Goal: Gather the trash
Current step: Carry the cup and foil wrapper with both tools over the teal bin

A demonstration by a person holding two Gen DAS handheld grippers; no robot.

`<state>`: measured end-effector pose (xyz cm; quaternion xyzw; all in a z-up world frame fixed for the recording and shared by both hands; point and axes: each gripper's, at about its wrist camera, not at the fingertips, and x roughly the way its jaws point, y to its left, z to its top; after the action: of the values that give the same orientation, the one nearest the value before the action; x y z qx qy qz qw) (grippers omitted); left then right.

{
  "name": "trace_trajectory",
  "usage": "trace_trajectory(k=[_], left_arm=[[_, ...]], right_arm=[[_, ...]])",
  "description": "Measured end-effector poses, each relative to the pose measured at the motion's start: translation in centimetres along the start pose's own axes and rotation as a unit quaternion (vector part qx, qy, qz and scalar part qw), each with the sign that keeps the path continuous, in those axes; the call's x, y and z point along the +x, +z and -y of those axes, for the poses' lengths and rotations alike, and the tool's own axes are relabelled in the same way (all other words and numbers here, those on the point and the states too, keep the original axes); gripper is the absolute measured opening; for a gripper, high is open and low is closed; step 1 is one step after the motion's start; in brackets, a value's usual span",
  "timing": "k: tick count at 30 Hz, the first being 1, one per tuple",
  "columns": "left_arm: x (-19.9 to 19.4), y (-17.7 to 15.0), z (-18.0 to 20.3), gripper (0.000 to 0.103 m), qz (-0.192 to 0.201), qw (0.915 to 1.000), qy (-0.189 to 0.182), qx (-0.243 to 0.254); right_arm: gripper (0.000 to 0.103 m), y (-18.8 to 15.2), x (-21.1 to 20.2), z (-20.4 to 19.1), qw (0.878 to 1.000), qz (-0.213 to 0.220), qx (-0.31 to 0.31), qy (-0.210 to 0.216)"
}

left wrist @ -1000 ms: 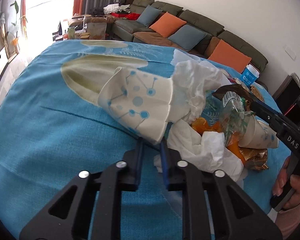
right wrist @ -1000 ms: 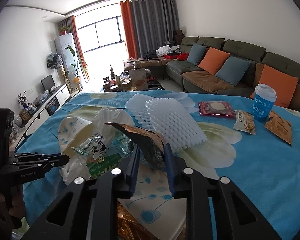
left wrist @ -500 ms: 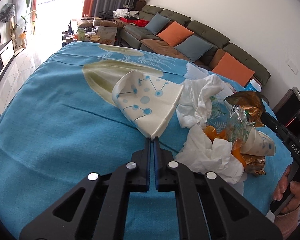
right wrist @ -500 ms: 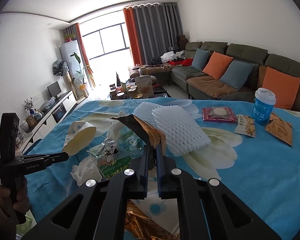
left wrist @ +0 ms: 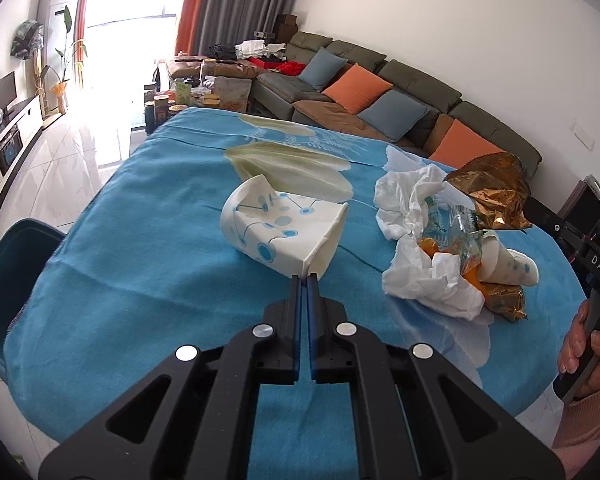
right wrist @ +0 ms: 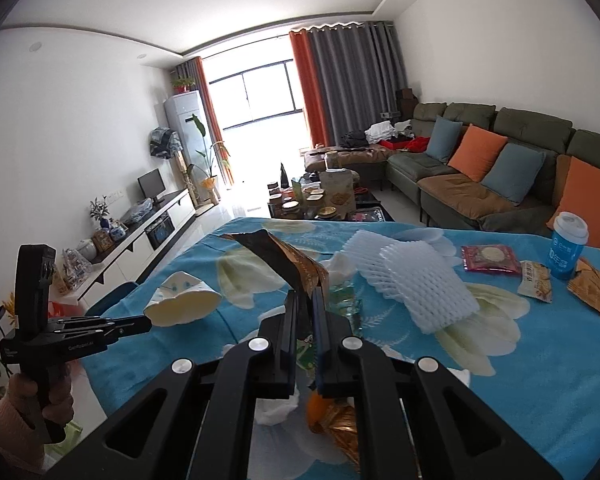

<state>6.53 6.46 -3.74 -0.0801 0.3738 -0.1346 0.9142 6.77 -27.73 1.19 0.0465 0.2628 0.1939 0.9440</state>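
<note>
My left gripper (left wrist: 305, 277) is shut on the rim of a crushed white paper cup (left wrist: 278, 232) with blue dots, held above the blue tablecloth (left wrist: 140, 264); the cup also shows in the right wrist view (right wrist: 182, 304). My right gripper (right wrist: 309, 293) is shut on a brown-gold foil wrapper (right wrist: 284, 258), lifted above the table; the wrapper also shows in the left wrist view (left wrist: 490, 194). A trash pile of white tissues (left wrist: 432, 280), orange peel, a clear wrapper and another paper cup (left wrist: 508, 266) lies on the cloth.
White foam fruit nets (right wrist: 416, 280), snack packets (right wrist: 486, 258) and a blue lidded cup (right wrist: 567, 245) lie farther along the table. A dark teal bin (left wrist: 8, 268) stands beside the table's left edge. A sofa (right wrist: 500, 176) runs along the far wall.
My left gripper closed on the paper cup and lifted it toward the left. My right gripper closed on the foil wrapper and raised it off the pile.
</note>
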Motion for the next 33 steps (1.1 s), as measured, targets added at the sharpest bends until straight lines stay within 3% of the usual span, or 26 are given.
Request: trace_trajectory(k=[6,13,20,23,24,33], left_arm=[[-2.4,-1.3,-1.8,0.003,0.01,0.9998,0.018,-0.007],[-2.5,-2.8,-3.8,0.004,-0.001,0.9977,0.066,-0.017],[-2.1,-3.0,-5.1,0.028,0.01,0.9961,0.085,-0.021],[-1.8,-2.8,-5.5,0.022,0.011,0.9965,0.079,-0.023],[-1.6,-2.7,-5.5,0.008,0.011,0.997,0.073,-0.026],[-3.9,-2.6,-7.0,0.006,0.039,0.9957,0.069,-0.047]], right_arm=[[0.006,-0.1,1.0,-3.1,0.999,-0.009,-0.026,0.036],[0.006,-0.1,2.4,-5.9,0.996,-0.023,-0.045,0.069],[0.006,-0.8,4.2,-7.4,0.994,-0.047,-0.052,0.088],[0.006,-1.1,5.3,-7.7,0.992,-0.06,-0.047,0.097],[0.006,-1.1,5.7,-7.8,0.992,-0.063,-0.047,0.099],[0.006,-1.2,8.3,-10.6,0.987,-0.081,-0.058,0.125]])
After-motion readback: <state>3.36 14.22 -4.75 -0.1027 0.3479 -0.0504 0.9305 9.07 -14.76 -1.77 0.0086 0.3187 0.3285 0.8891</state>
